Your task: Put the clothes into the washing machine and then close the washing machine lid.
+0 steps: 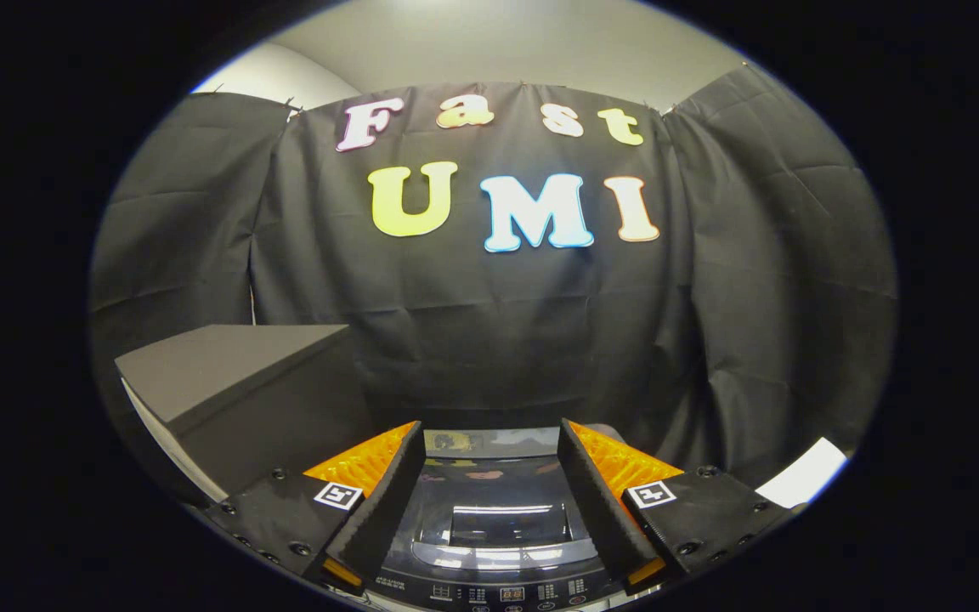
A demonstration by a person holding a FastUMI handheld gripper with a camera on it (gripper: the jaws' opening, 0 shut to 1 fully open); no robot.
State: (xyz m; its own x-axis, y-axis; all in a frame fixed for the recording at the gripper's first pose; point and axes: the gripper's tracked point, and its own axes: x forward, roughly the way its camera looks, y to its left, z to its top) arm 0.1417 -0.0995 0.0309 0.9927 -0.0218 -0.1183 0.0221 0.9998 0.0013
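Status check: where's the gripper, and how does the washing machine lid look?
Gripper open, holding nothing, above washing machine. Glass lid down, closed, between the fingers. Dark box beside the machine, off to the side.

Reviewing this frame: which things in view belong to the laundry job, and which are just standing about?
Part of the job:
- washing machine, below and between the fingers, its glossy lid down
- gripper, fingers apart, holding nothing

Just standing about:
- dark box, beyond the left finger
- white sheet, beyond the right finger

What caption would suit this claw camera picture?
Open claw hovers over the washing machine, its glass lid down.
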